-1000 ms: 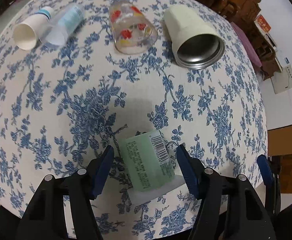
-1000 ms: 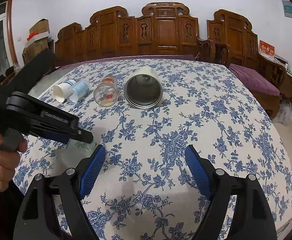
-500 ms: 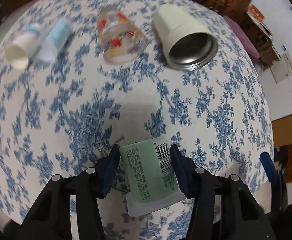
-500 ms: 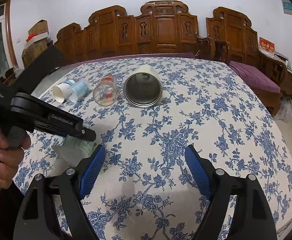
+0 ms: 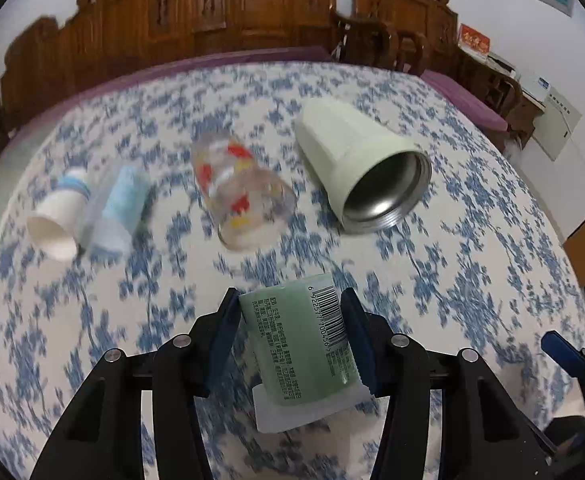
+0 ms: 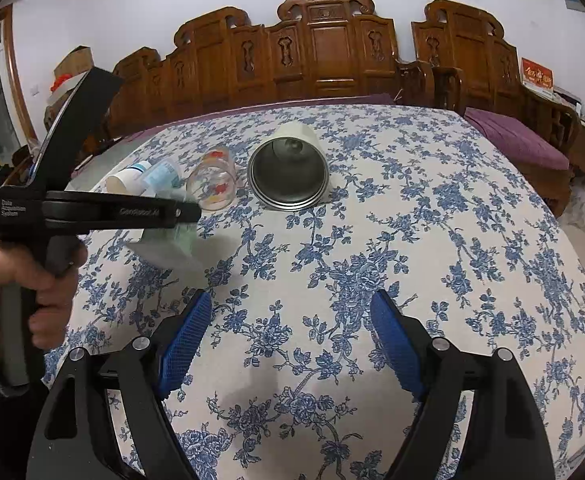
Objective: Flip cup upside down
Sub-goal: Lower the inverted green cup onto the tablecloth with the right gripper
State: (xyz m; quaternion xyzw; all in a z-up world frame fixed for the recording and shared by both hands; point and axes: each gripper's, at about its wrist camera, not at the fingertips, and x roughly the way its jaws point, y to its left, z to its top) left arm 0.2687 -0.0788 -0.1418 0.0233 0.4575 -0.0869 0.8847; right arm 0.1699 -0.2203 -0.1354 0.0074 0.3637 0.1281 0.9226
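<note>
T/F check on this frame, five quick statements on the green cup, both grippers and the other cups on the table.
1. The left gripper is shut on the green cup. True.
2. The right gripper holds the glass cup. False: its jaws stand open and empty above the tablecloth.
3. The cream metal-lined cup stands upright. False: it lies on its side, mouth toward the cameras.
4. The glass cup with red and yellow print lies on its side between the cream cup and the blue-labelled plastic cup. True.
5. The white paper cup lies to the right of the cream cup. False: it is at the far left of the row.
</note>
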